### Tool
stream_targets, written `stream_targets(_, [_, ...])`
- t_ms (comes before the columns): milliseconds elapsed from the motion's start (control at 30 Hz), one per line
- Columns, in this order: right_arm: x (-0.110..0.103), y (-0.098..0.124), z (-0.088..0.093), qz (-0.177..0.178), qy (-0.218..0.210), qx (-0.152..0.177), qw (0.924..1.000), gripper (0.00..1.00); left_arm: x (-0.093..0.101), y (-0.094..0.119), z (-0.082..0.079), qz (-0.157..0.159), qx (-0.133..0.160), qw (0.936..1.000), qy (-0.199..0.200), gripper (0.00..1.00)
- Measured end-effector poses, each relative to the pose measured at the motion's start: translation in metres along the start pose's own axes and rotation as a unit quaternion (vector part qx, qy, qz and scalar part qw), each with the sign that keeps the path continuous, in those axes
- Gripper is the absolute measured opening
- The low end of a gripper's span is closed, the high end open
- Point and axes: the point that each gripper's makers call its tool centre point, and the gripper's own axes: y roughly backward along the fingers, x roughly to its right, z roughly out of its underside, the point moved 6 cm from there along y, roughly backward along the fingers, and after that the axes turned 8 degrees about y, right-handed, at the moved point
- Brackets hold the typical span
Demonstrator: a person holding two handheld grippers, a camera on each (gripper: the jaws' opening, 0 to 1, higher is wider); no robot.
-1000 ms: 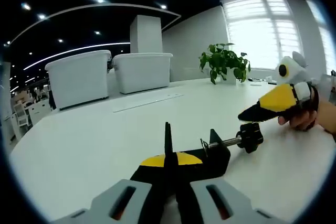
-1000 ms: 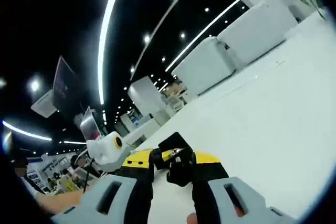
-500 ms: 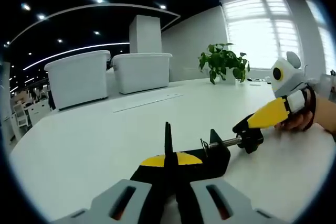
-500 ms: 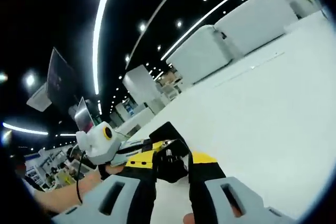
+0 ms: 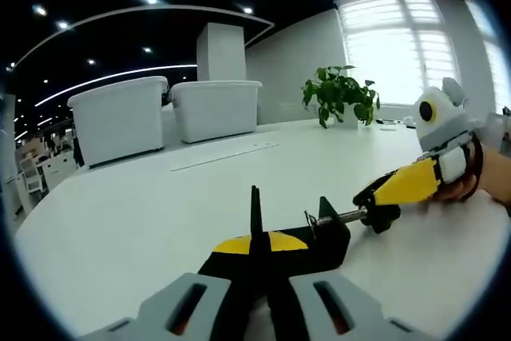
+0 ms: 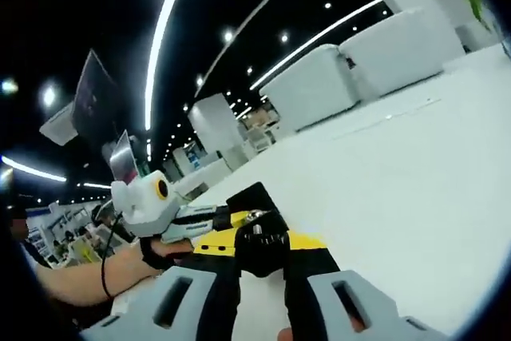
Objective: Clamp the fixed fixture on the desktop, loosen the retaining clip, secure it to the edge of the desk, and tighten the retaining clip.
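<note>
My left gripper (image 5: 255, 247) is shut on a black clamp fixture (image 5: 329, 233) that rests on the white table (image 5: 144, 221); a thin black plate of the fixture stands up between the jaws. The fixture's screw runs right to a black knob (image 5: 385, 215). My right gripper (image 5: 382, 194) comes in from the right with its yellow-and-black jaws closed over that knob. In the right gripper view the knob (image 6: 259, 243) sits between my right gripper's (image 6: 259, 267) jaws. Behind it are the fixture's black body (image 6: 249, 197) and the left gripper (image 6: 219, 217).
A potted plant (image 5: 339, 93) stands at the table's far side by the window. Two white seats (image 5: 120, 117) lie beyond the table, and a flat strip (image 5: 223, 156) lies on it. A hand (image 5: 471, 185) holds the right gripper; an arm (image 6: 72, 285) holds the left.
The right gripper has come down from above the knob and closed on it, then rolled a little. The left gripper and fixture have stayed put.
</note>
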Motion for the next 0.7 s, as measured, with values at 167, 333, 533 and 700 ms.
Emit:
stream_targets(167, [-0.006, -0.001, -0.003, 0.018, 0.135, 0.013, 0.9905, 0.20, 0.000, 0.000, 0.001, 0.000, 0.000, 1.0000, 0.000, 0.06])
stream_targets(333, [-0.008, -0.003, -0.005, 0.032, 0.262, 0.017, 0.9643, 0.20, 0.003, 0.003, 0.001, -0.001, 0.000, 1.0000, 0.001, 0.06])
stream_targets(533, [-0.014, -0.007, -0.003, 0.052, 0.420, 0.015, 0.9060, 0.20, 0.006, 0.005, 0.002, -0.002, 0.000, 1.0000, 0.002, 0.06])
stream_targets(700, [-0.012, -0.011, -0.004, 0.063, 0.438, 0.015, 0.8968, 0.21, 0.008, 0.007, 0.002, -0.003, 0.000, 1.0000, 0.002, 0.06])
